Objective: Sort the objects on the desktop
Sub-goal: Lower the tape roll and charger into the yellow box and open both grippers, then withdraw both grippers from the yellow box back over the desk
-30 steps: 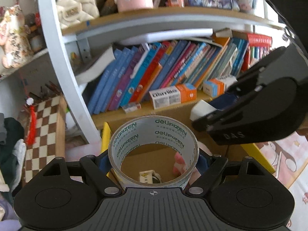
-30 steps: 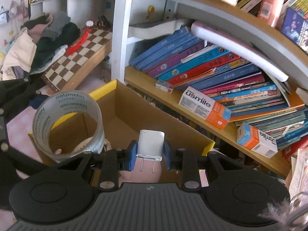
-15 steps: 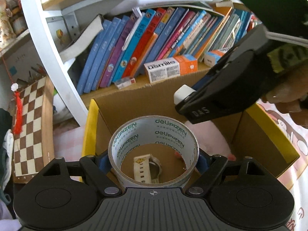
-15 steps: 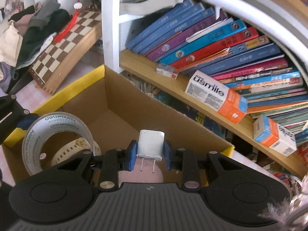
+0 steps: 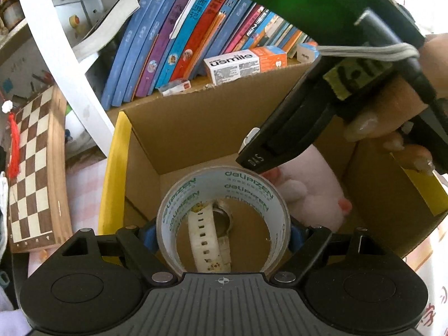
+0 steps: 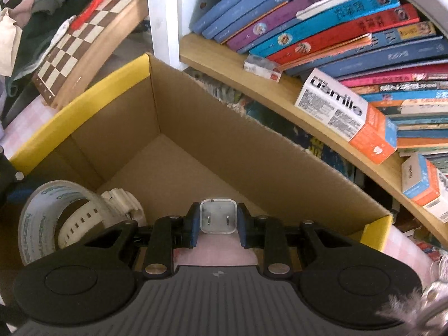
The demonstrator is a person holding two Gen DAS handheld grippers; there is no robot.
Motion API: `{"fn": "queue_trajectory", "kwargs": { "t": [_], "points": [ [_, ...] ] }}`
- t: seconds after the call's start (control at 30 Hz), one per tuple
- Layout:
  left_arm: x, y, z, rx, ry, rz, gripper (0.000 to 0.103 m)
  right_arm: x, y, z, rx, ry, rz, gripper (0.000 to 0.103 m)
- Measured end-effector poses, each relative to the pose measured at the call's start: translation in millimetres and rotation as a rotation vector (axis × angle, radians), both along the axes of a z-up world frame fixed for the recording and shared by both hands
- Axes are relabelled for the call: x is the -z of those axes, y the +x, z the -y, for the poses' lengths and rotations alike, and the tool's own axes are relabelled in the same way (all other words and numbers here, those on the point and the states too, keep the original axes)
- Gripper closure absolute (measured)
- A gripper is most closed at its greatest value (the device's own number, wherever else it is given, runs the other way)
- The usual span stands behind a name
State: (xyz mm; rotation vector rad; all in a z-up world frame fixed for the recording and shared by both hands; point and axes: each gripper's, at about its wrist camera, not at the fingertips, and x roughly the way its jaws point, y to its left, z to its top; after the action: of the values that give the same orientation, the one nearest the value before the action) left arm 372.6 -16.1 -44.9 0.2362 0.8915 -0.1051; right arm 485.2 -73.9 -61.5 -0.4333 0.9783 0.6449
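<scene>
Left wrist view: the left gripper (image 5: 222,231) clamps a glossy clear packing tape roll (image 5: 222,196) between its blue pads, ring upright, over the open corrugated cardboard box (image 5: 196,128) with yellow-edged flaps. A white perforated watch strap (image 5: 205,235) and a pink plush toy (image 5: 310,196) lie on the box floor. The right gripper (image 6: 217,225) pinches a smooth white, rounded-square charger plug (image 6: 217,216), its prongs facing the camera, centred between the jaws, above the box.
</scene>
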Motion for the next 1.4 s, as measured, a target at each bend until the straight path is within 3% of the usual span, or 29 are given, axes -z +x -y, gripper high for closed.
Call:
{"fn": "queue_trajectory", "kwargs": {
  "t": [0.17,0.33,0.53,0.57,0.63,1.03,1.4],
  "points": [
    [2,0,1,-0.014,0.018,-0.002,0.017,7,5,-5,0.008,-0.012,-0.021,0.078],
    [-1,-2,6,-0.023,0.075,0.018,0.01,12,10,-10,0.018,-0.02,-0.053,0.078],
    [-8,-5,3,-0.006,0.064,0.041,0.008,17,16,-14,0.02,-0.032,-0.079,0.078],
    [-8,-4,2,-0.003,0.061,0.046,0.008,16,16,-14,0.021,-0.027,-0.082,0.076],
    [-10,-5,1,0.005,0.046,0.056,0.006,14,16,-12,0.022,-0.013,-0.085,0.059],
    [-28,-10,-3,0.006,-0.046,0.122,0.005,-34,-5,19,0.068,0.116,0.01,0.038],
    [-51,-29,-6,0.024,-0.103,0.209,0.004,-78,-36,50,0.1,0.182,0.114,0.036]
  ]
}}
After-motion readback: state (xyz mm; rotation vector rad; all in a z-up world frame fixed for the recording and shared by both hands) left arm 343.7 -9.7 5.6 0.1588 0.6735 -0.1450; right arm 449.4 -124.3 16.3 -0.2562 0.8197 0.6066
